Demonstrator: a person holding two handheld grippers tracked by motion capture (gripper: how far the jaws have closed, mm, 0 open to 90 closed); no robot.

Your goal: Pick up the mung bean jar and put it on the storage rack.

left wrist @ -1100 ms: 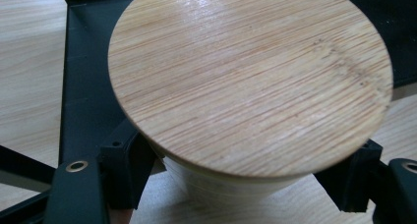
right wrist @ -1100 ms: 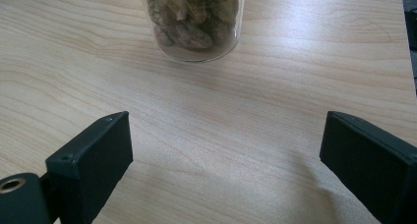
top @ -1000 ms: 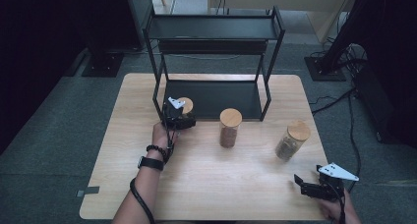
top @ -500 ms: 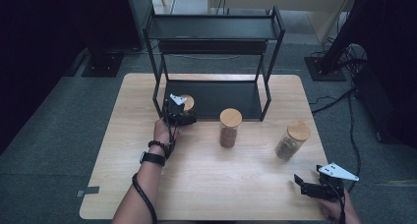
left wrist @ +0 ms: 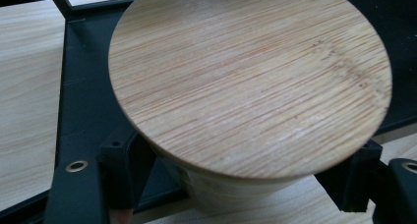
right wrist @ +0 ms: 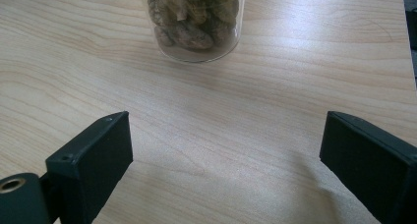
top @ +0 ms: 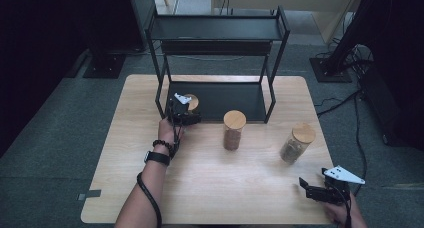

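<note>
Left gripper [top: 192, 119]: its two black jaws are clamped on the held jar [left wrist: 231, 184], one jaw on each side of the glass just under the lid; in the high view it sits at the front left corner of the rack
Held jar: upright between the left gripper's fingers, its round bamboo lid [left wrist: 251, 79] spreading wide above both fingertips; in the high view the lid shows just beyond the gripper, over the lower shelf [top: 235, 95] of the rack; its base is hidden, so I cannot tell whether it rests on the shelf
Black rack [top: 220, 30]: two-tier metal frame at the far side of the table, directly ahead of the left fingers
Right gripper [top: 305, 188]: jaws spread wide with bare table [right wrist: 221, 150] between them, nothing gripped; held low near the front right corner of the table
Right-hand jar [right wrist: 194, 22]: glass with brown lumpy contents, standing ahead of the right gripper's fingers, slightly toward its left jaw, apart from both pads
Middle jar [top: 233, 130]: bamboo-lidded, upright on the table just in front of the rack, off to the right of the left gripper's fingers and well apart from the right gripper
</note>
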